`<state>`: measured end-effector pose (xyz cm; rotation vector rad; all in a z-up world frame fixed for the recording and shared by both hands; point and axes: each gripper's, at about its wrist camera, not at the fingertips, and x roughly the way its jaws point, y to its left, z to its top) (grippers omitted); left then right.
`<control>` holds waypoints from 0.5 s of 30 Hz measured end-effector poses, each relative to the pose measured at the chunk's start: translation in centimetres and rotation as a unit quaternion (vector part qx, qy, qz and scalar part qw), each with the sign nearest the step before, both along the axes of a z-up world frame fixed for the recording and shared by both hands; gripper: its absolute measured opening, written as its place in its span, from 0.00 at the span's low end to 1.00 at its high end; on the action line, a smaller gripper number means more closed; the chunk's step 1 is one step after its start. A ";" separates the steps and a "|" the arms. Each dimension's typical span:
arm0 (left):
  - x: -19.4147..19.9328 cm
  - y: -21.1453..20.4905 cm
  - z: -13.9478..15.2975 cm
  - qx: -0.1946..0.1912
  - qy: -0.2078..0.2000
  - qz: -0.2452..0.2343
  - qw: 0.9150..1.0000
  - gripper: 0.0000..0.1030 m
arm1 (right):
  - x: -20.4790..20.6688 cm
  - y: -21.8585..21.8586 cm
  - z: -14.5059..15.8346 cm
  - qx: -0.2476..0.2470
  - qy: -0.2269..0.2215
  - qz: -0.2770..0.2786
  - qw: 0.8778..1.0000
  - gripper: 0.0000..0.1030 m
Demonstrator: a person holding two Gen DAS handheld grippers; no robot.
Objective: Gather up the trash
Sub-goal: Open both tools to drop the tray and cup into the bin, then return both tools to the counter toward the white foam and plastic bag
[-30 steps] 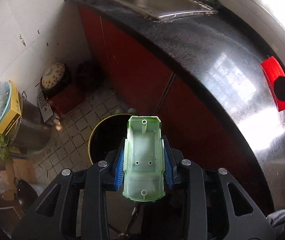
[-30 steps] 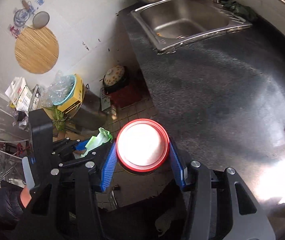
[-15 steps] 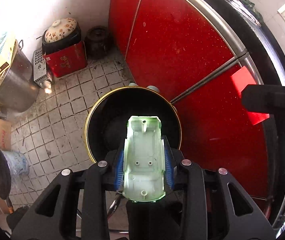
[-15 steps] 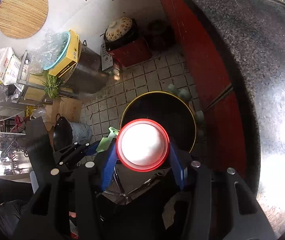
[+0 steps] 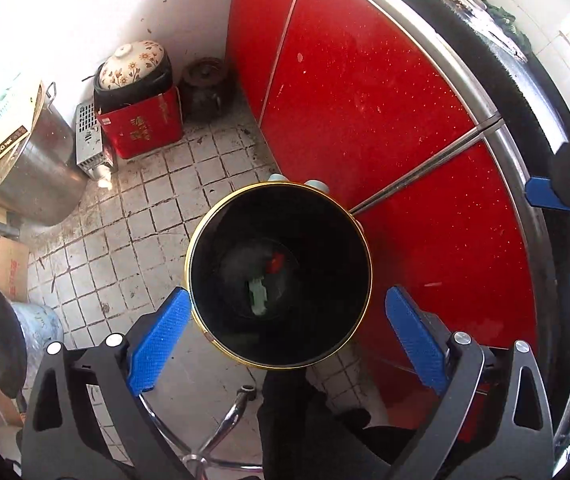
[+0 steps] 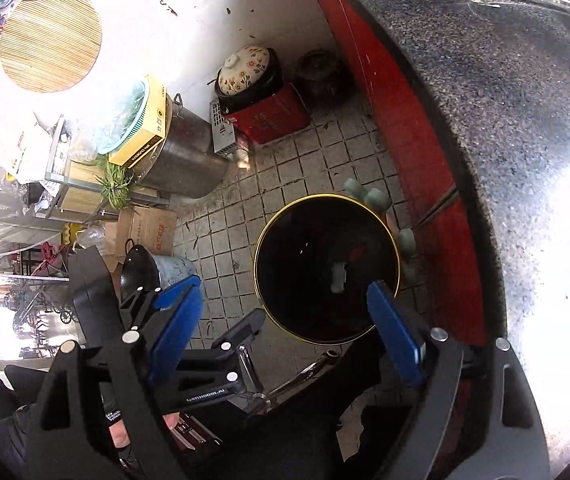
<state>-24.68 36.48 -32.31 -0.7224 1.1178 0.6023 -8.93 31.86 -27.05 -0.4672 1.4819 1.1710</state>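
Note:
A black trash bin with a gold rim (image 5: pixel 189 264) stands on the tiled floor below both grippers. At its bottom lie a pale green plastic piece (image 5: pixel 258 296) and a red item (image 5: pixel 276 264). The right wrist view shows the same bin (image 6: pixel 256 264), the pale piece (image 6: pixel 338 276) and the red item (image 6: pixel 357 252). My left gripper (image 5: pixel 288 296) hangs over the bin, its jaws opening wide with nothing between them. My right gripper (image 6: pixel 283 284) is also over the bin, jaws opening and empty. One of its blue pads (image 5: pixel 541 196) shows at the right edge of the left wrist view.
Red cabinet doors (image 5: pixel 365 100) and the dark counter (image 6: pixel 505 100) rise to the right of the bin. A red box with a floral-lidded pot (image 5: pixel 137 120), a steel stockpot (image 5: pixel 41 176), a wok on a bucket (image 5: pixel 1 340) and a chrome chair base (image 5: pixel 225 428) stand around it.
Both grippers came down from the counter to above the bin and opened. The green plastic piece and the red-rimmed round item left the pads and now lie in the bin.

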 end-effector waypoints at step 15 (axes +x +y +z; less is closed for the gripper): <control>12.3 -11.5 14.3 0.151 -0.066 -0.232 0.959 0.94 | 7.5 -20.5 15.4 0.092 -0.164 -0.189 0.964 0.85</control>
